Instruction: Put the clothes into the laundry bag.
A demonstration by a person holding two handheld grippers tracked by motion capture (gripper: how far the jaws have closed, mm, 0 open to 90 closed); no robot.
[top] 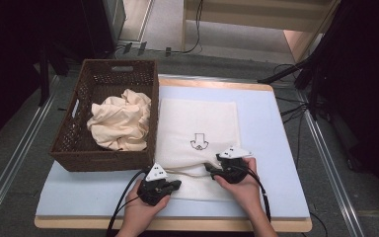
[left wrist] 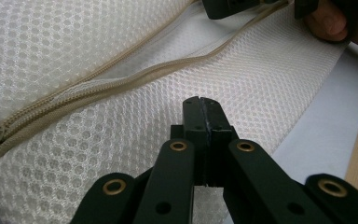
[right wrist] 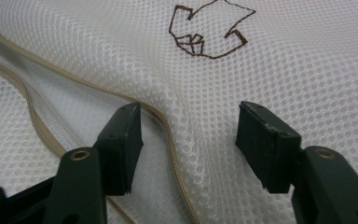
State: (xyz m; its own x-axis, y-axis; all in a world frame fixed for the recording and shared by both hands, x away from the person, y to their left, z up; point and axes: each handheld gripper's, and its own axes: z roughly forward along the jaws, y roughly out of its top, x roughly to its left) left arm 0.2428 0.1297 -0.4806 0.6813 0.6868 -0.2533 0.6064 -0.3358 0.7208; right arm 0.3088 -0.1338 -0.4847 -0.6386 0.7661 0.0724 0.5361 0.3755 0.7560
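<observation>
White mesh bag (top: pixel 197 123) with a beige zipper (left wrist: pixel 121 79) and brown arrow print (right wrist: pixel 207 35), cream cloth (top: pixel 121 123) in a dark brown basket (top: pixel 79 98), pale blue mat (top: pixel 271 148).

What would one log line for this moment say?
left gripper: shut, on mesh bag | right gripper: open over zipper | zipper: partly open | basket: holds crumpled cloth

- Left gripper (top: pixel 176 184): black body, white three-cornered plate with dark dots behind the jaws, black cable trailing back.
- Right gripper (right wrist: pixel 189 142): black jaws with flat square pads, brass-ringed pivots just behind them.
- Forearms bare.
</observation>
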